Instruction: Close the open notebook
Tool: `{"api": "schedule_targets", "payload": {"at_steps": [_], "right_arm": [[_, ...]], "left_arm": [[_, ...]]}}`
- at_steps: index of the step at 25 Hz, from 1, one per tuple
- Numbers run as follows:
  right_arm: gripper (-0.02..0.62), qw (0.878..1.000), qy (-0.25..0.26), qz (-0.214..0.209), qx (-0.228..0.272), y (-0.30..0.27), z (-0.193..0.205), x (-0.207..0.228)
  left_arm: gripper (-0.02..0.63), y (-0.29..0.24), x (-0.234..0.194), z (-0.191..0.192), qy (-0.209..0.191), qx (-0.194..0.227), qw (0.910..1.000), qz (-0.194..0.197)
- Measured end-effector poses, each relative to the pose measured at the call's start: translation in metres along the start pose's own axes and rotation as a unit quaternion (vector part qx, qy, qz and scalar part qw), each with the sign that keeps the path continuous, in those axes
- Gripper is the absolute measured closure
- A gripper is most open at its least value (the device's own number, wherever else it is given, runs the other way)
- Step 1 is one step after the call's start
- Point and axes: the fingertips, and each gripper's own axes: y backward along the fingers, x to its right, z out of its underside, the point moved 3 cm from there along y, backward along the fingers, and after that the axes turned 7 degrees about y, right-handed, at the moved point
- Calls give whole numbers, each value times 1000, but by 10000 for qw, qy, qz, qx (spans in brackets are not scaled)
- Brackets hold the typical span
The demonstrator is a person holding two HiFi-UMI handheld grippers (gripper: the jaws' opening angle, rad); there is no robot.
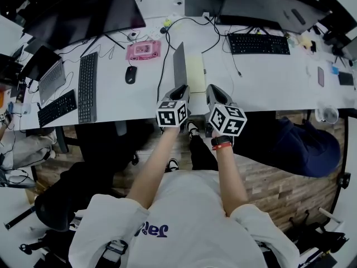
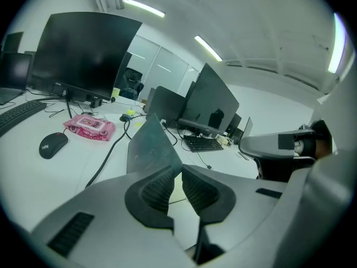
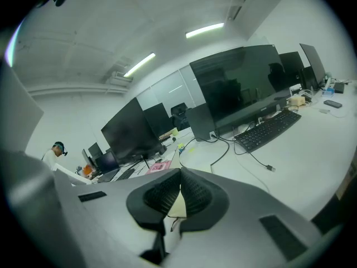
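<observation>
**A:** So where's the notebook (image 1: 195,71) at?

**B:** It's lying open on the white desk (image 1: 256,77), close to the desk's front edge. The grey cover (image 1: 179,63) stands up on the left and the yellowish page lies flat.

**A:** And the grippers?

**B:** Both are at the desk's front edge. The left gripper (image 1: 181,89) has its jaws a sliver apart, pinching nothing, with the cover just past the tips. The right gripper (image 1: 215,90) has its jaws pressed together, empty.

- The notebook (image 2: 149,144) has a dark, matt, scuffed cover; its page (image 1: 196,71) is pale paper.
- The desk (image 1: 262,77) is smooth and white.
- The floor (image 1: 273,183) is wood planking.
- The wipes pack (image 2: 89,126) is glossy plastic.
</observation>
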Motion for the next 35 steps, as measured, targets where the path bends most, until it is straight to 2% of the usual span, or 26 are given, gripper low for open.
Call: {"api": "schedule_targets", "payload": {"at_steps": [16,35], "right_arm": [[580,9997,-101,199,-23,4,3,22],[580,9991,-200,348,-115,8,11,46]], "left_arm": [[546,-22,16,12,-466,-168,9987,-81],[540,-49,27,30,-631,-487,9968,-69]]}}
